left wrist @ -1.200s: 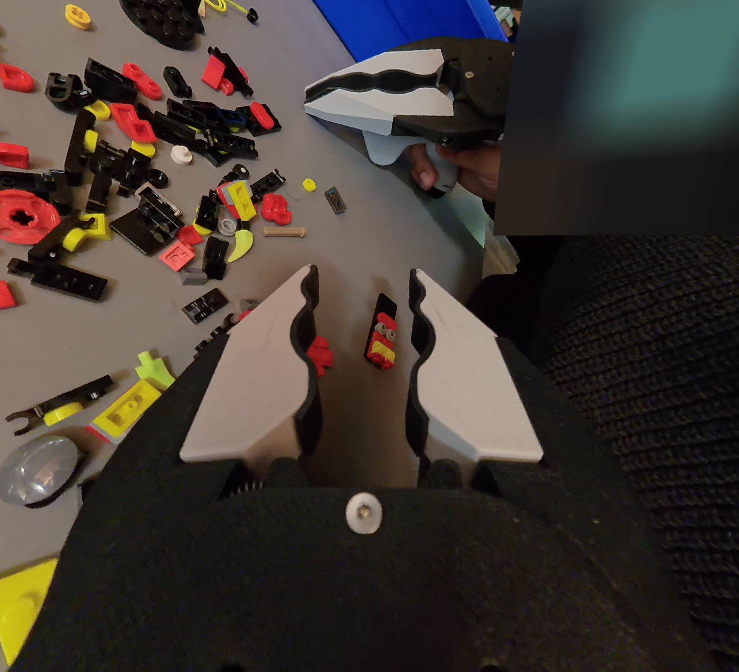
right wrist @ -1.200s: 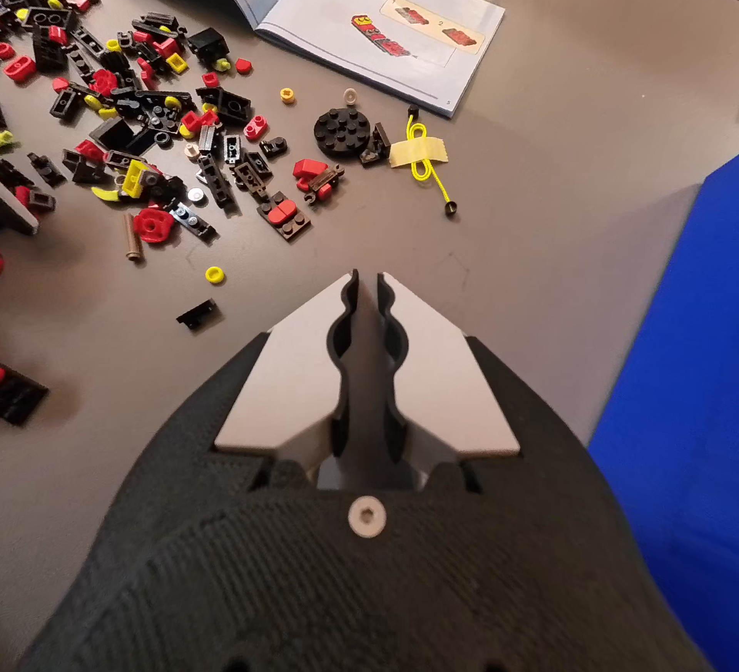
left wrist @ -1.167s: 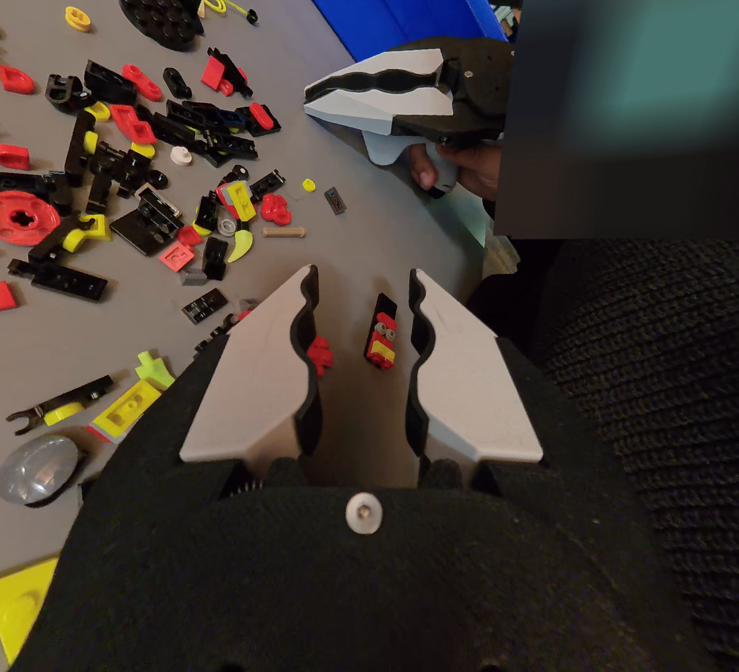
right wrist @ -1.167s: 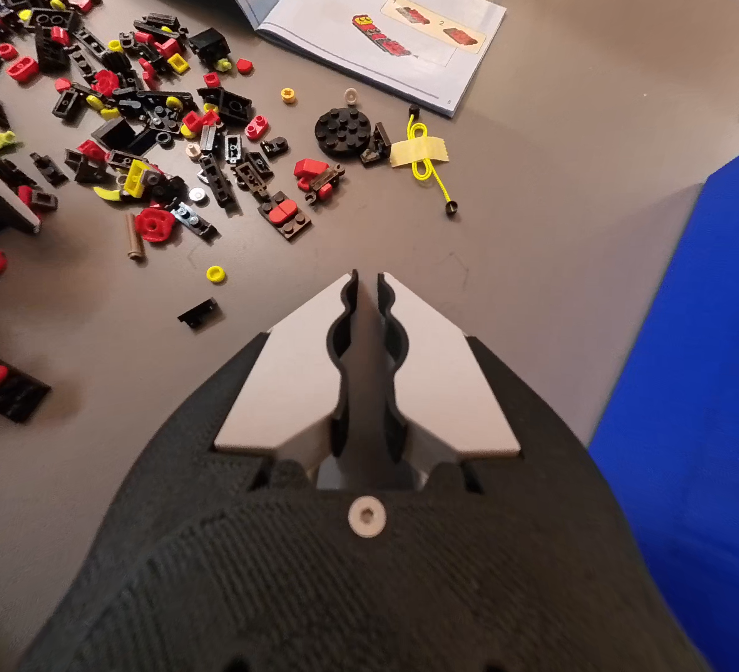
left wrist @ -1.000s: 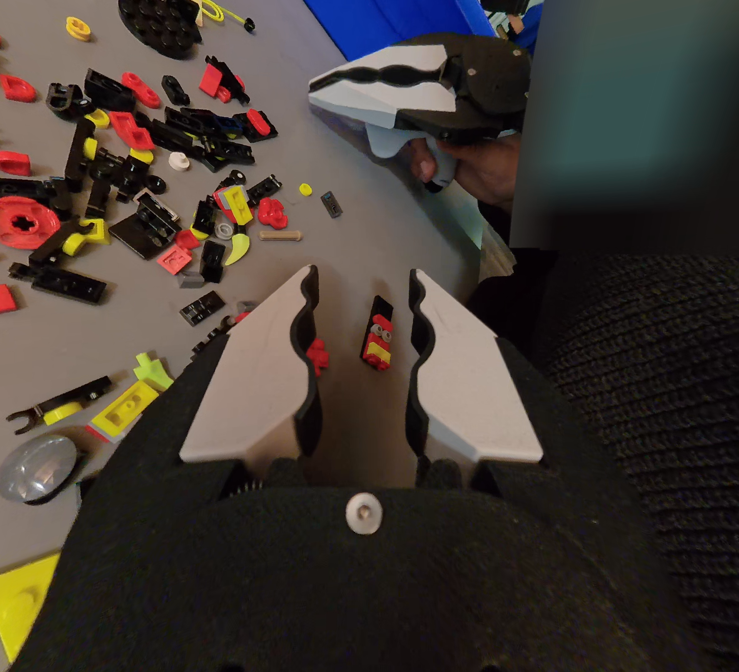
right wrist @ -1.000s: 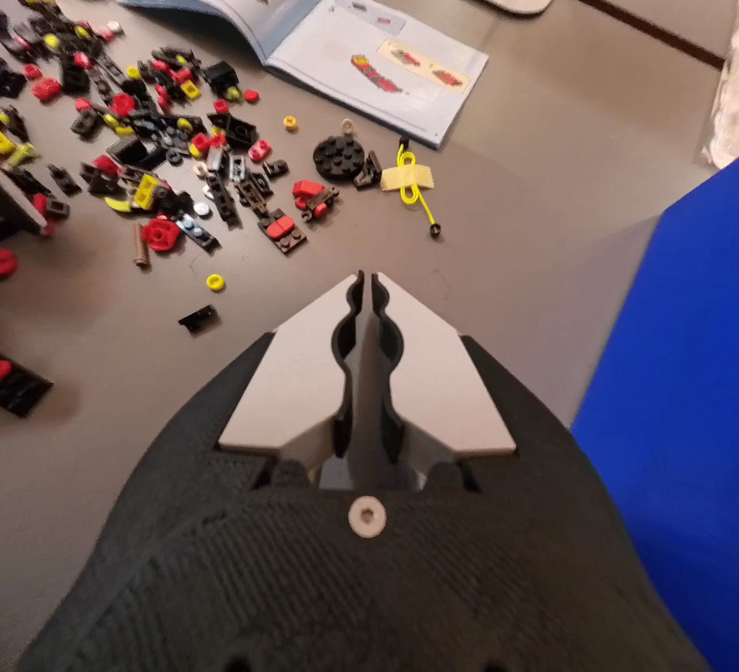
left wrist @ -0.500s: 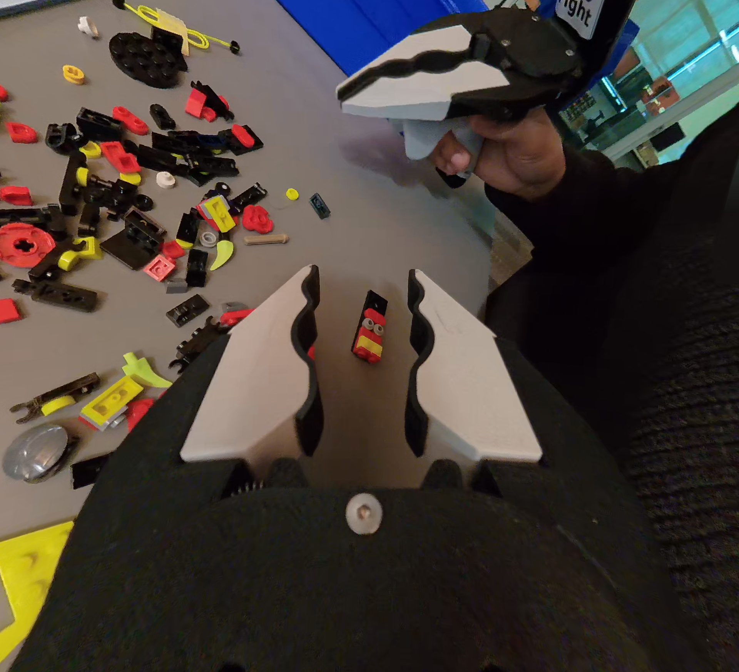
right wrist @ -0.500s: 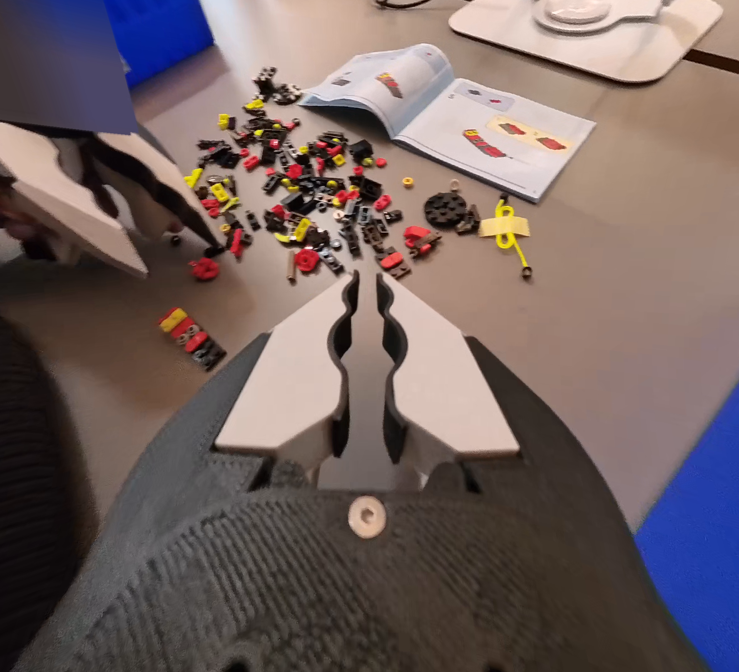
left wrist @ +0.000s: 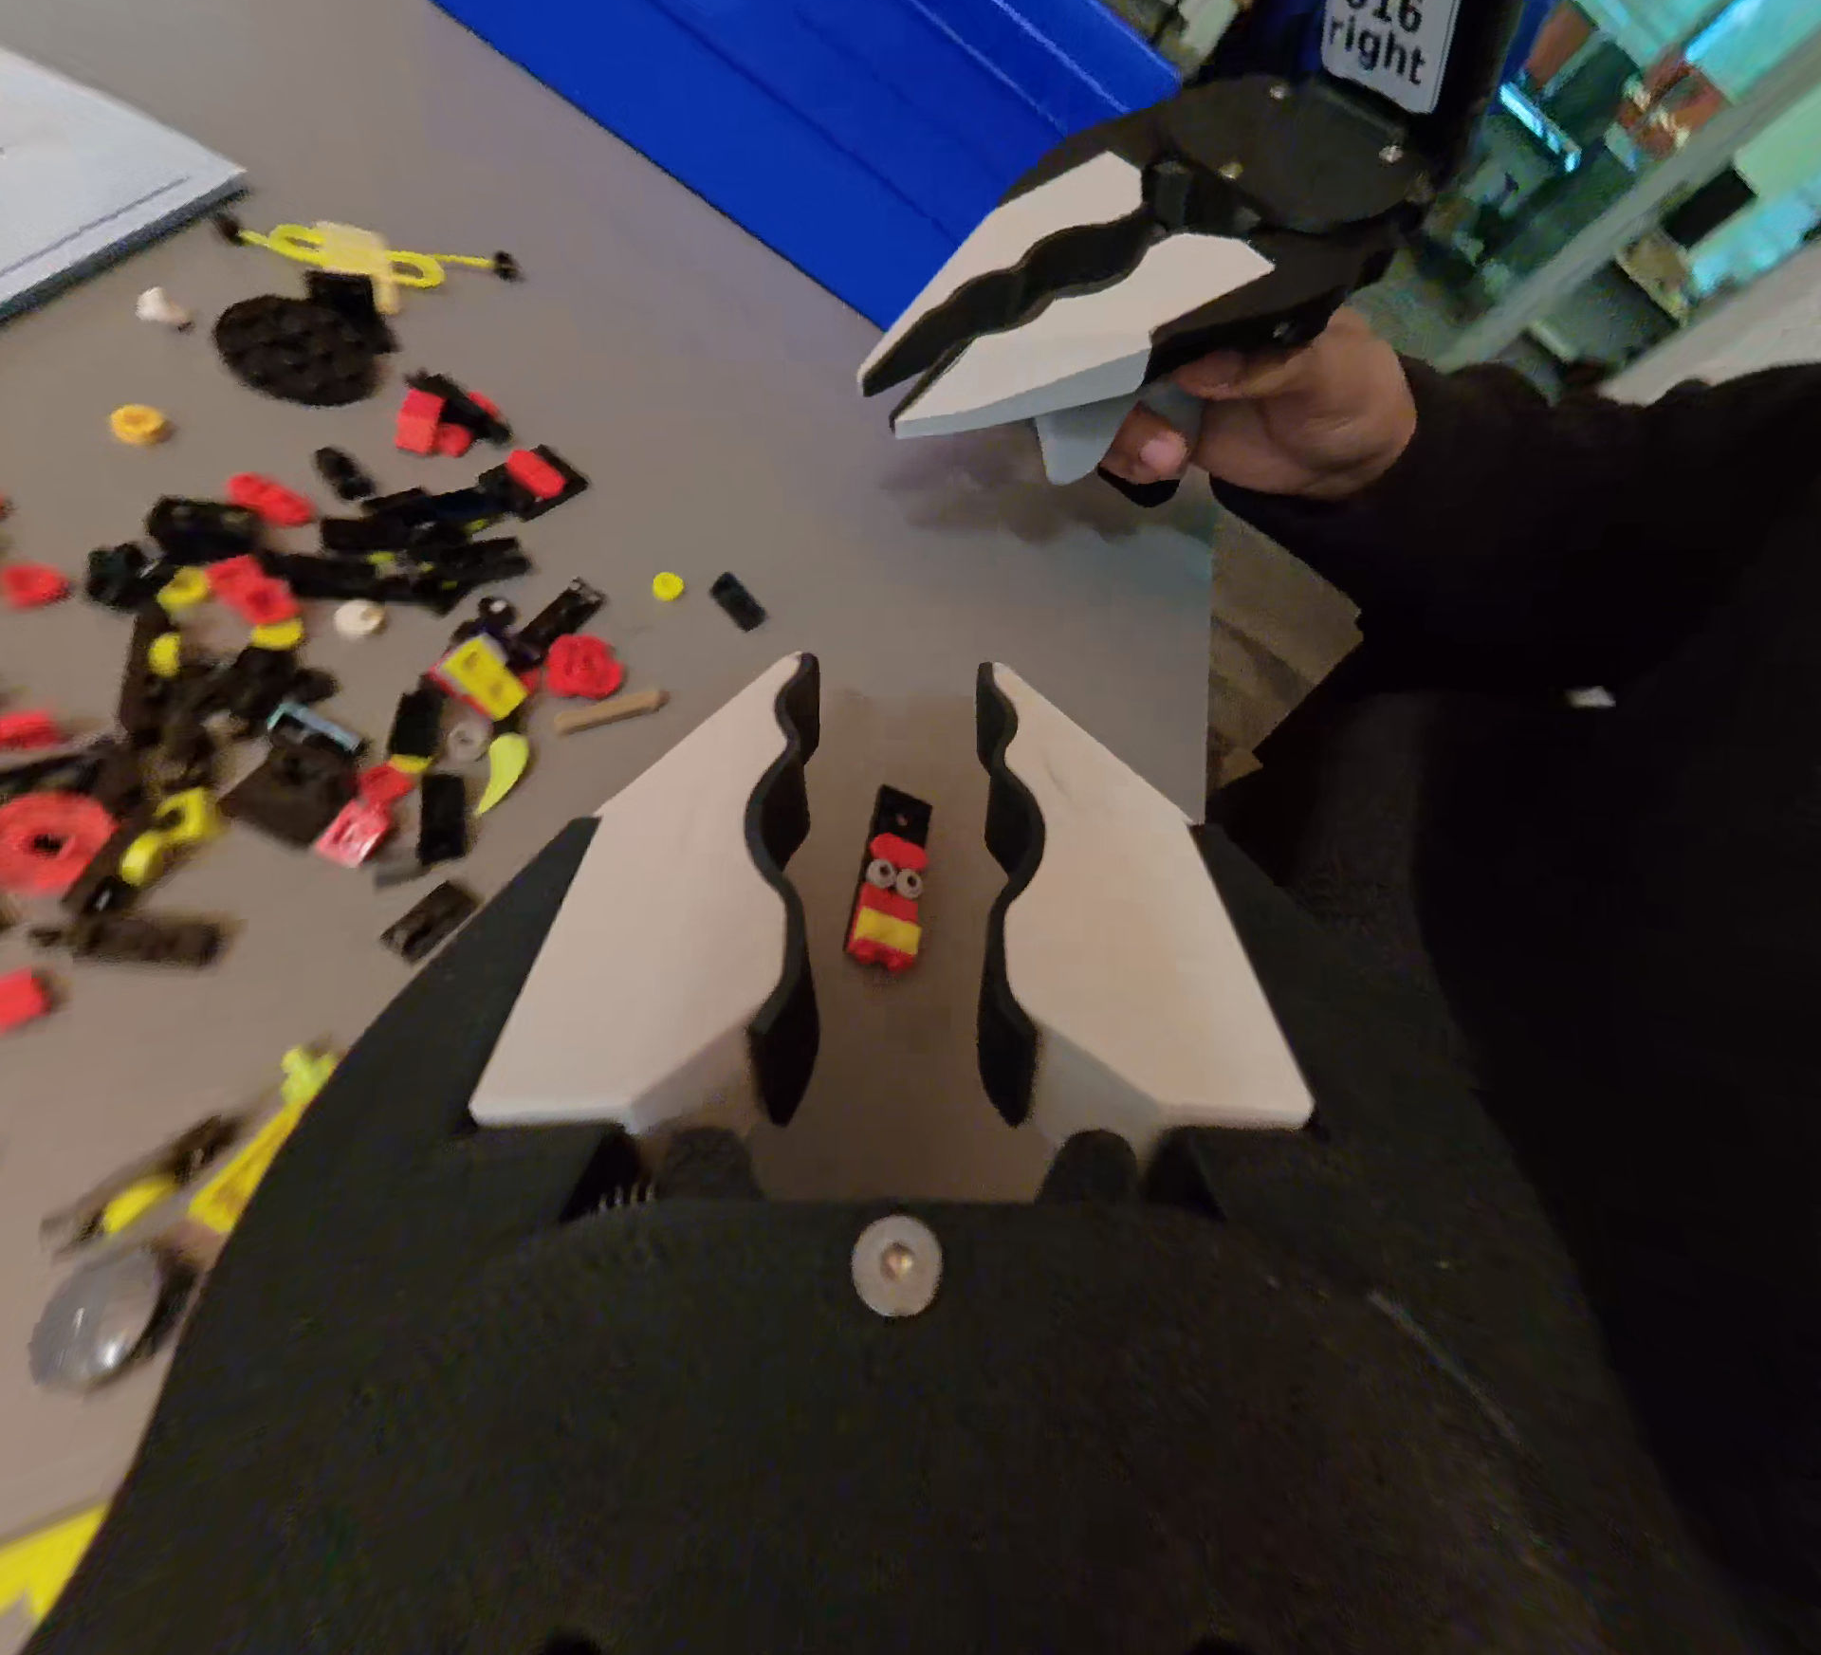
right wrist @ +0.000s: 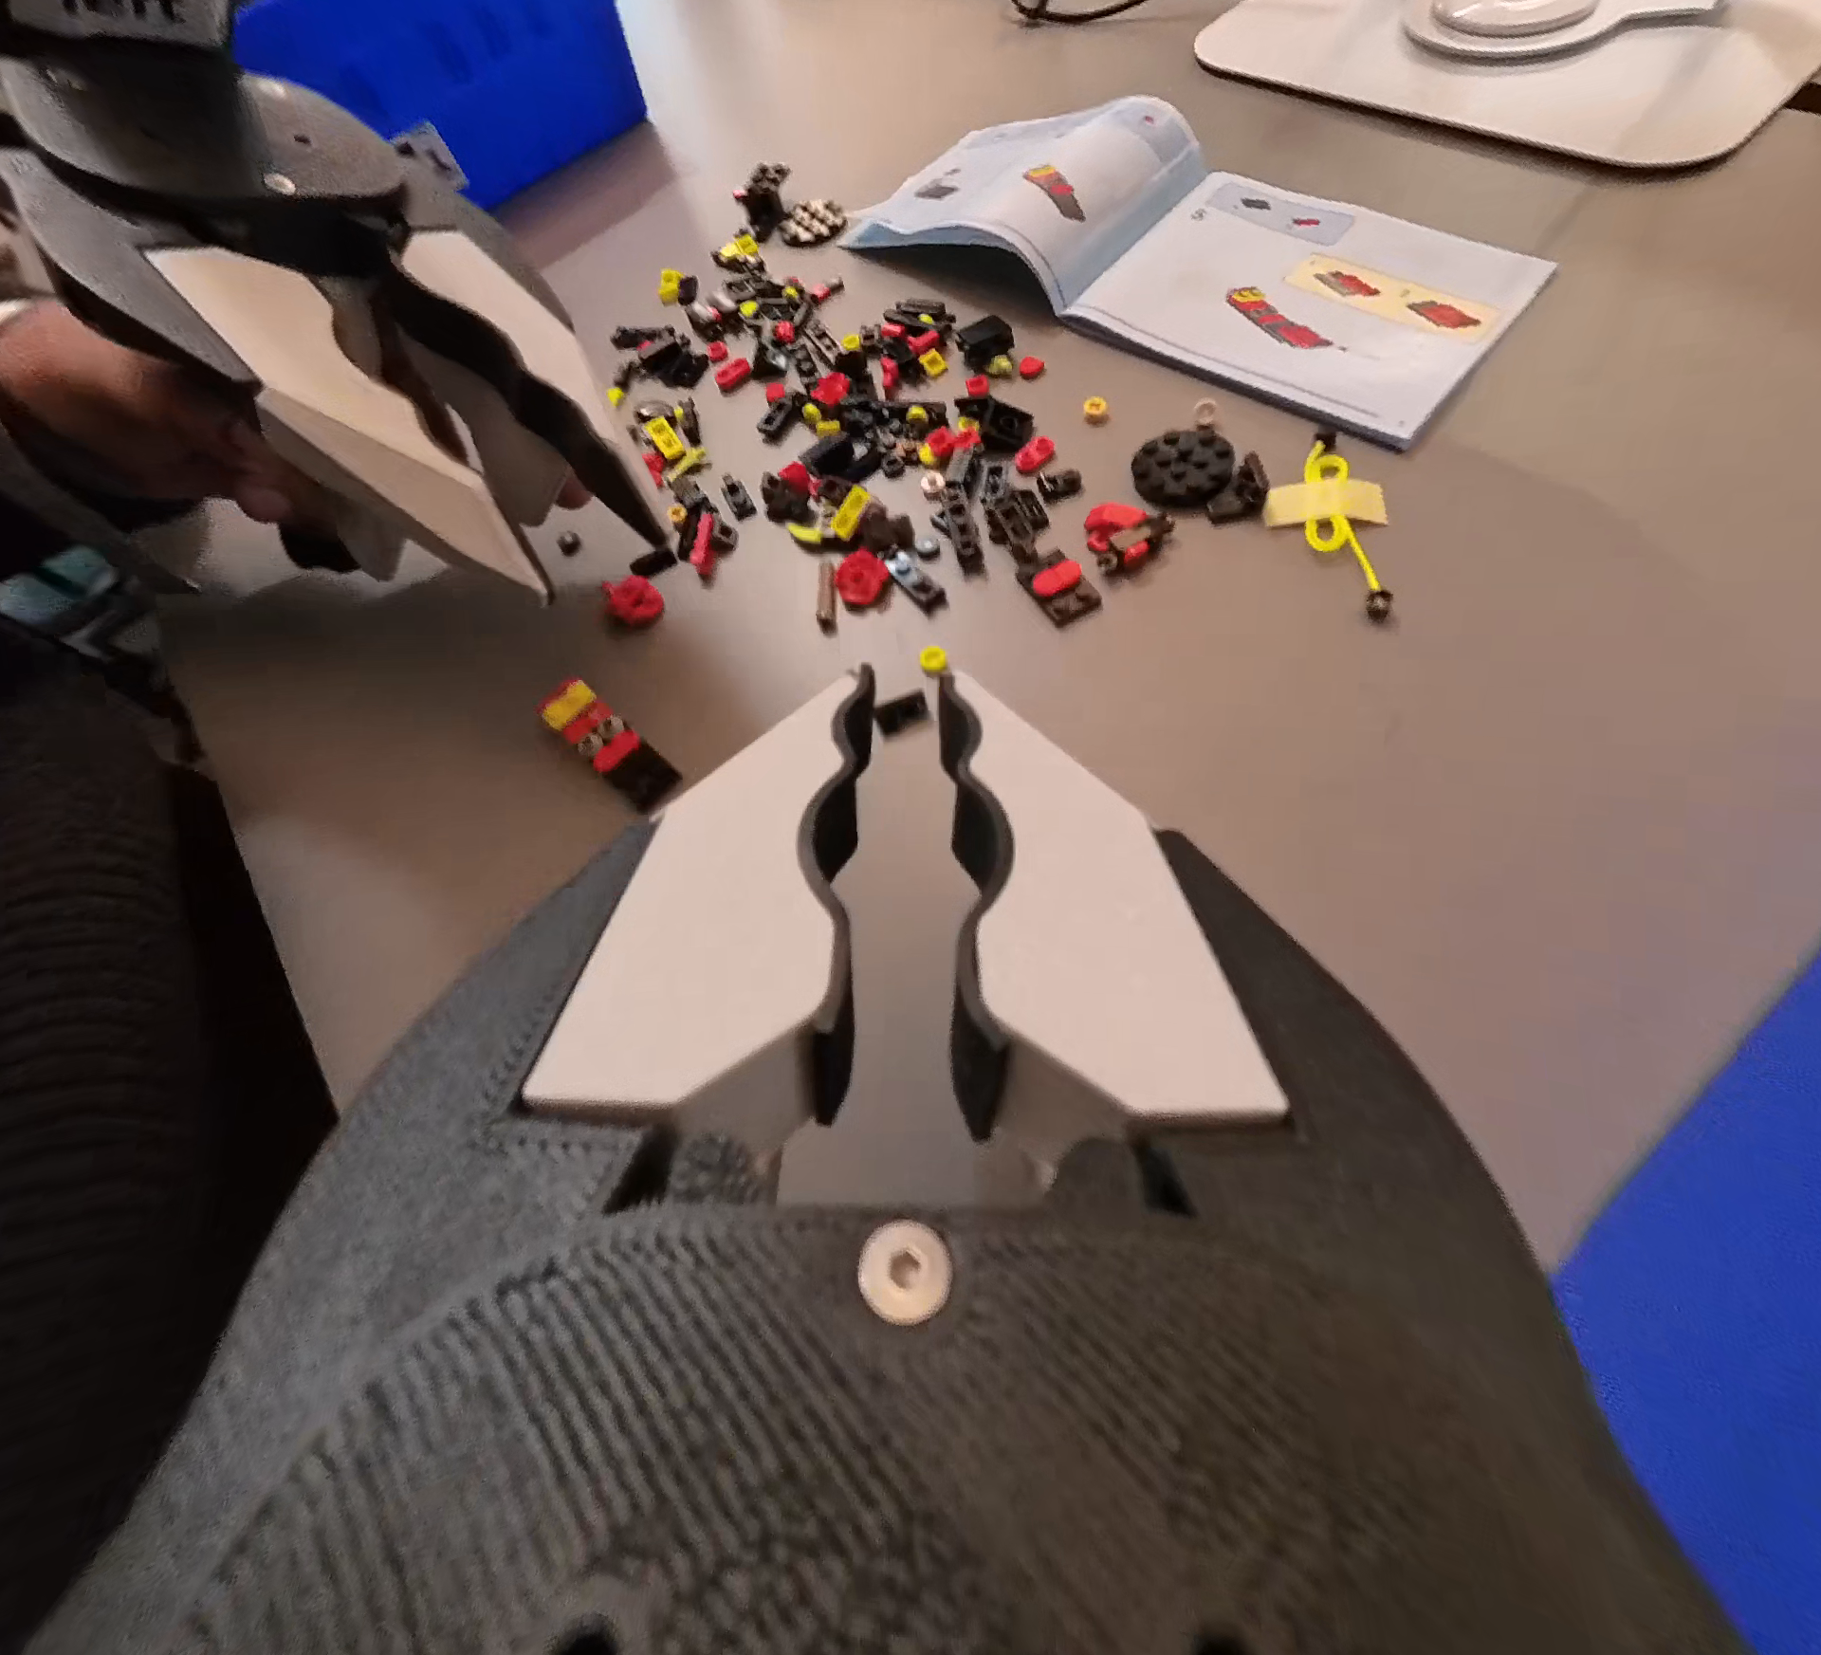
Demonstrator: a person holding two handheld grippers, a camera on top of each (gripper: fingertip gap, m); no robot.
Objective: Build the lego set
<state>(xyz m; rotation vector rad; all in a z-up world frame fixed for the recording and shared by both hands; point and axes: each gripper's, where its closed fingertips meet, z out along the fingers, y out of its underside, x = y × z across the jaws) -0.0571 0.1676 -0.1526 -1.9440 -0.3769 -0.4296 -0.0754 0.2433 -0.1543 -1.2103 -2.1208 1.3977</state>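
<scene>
Left tongs [left wrist: 895, 691] spread wide, empty, hanging over the grey table [left wrist: 690, 386]. Small red, yellow and black lego sub-assembly with two grey round eyes [left wrist: 887, 893] lies flat on the table, seen in the gap between the left fingers [left wrist: 680, 898], touching neither; in the right wrist view the same piece [right wrist: 606, 741] sits just left of the right tongs' tips, near the table's front edge. Right tongs [right wrist: 902, 686] narrowly parted, a small gap at the tips, nothing held; they are held above the table. A small black flat plate [right wrist: 902, 711] shows through that gap, a yellow round stud [right wrist: 931, 660] just beyond the tips. Main scatter of loose black, red and yellow lego parts [right wrist: 867, 445] lies farther ahead of the right tongs and to the left of the left tongs. Open pale-blue instruction booklet [right wrist: 1212, 258] beyond the scatter, black round studded plate [right wrist: 1182, 460] and yellow string with a tape tab [right wrist: 1325, 509] at the scatter's right edge. Blue plastic bin [left wrist: 769, 51] ahead of the left tongs; white flat stand base [right wrist: 1517, 51] far ahead-right of the right tongs.
</scene>
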